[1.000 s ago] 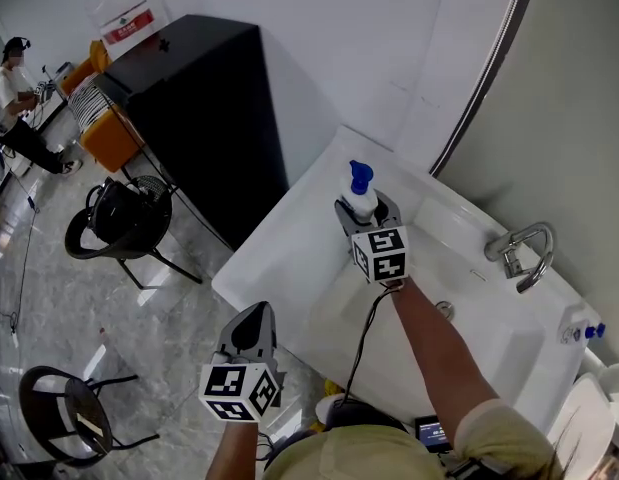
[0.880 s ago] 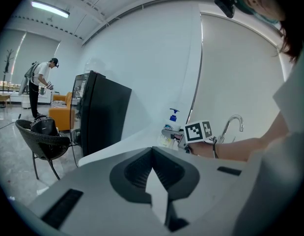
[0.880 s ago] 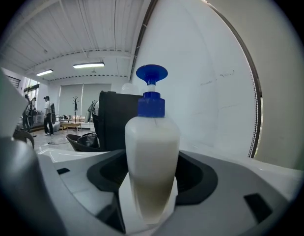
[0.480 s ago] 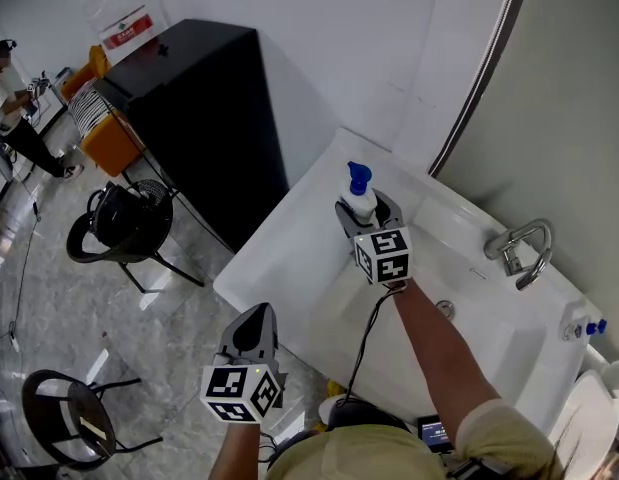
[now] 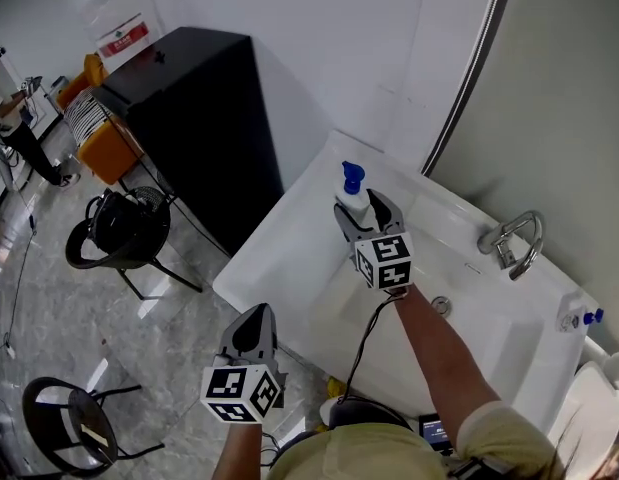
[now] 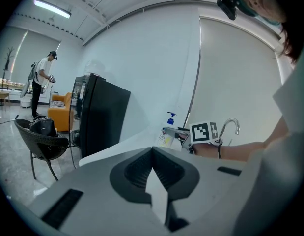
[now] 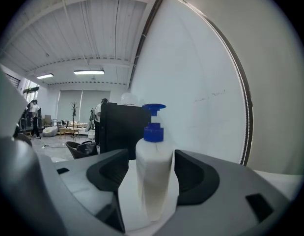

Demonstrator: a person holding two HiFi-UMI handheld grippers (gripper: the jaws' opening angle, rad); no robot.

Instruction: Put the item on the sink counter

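Bottle [image 5: 353, 200] stands upright on the surface [image 5: 289, 243] at frame centre, right tongs [image 7: 152, 168] loosened around it. Best to back straight out without tipping it. Left tongs [image 6: 152, 154] clenched, empty.

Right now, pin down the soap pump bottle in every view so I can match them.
Head view: pump bottle upright on the sink counter, just above centre.
Left gripper view: bottle small, right of centre.
Right gripper view: bottle dead centre, between the fingers.
Shared landmark: the black cabinet, left of it everywhere.
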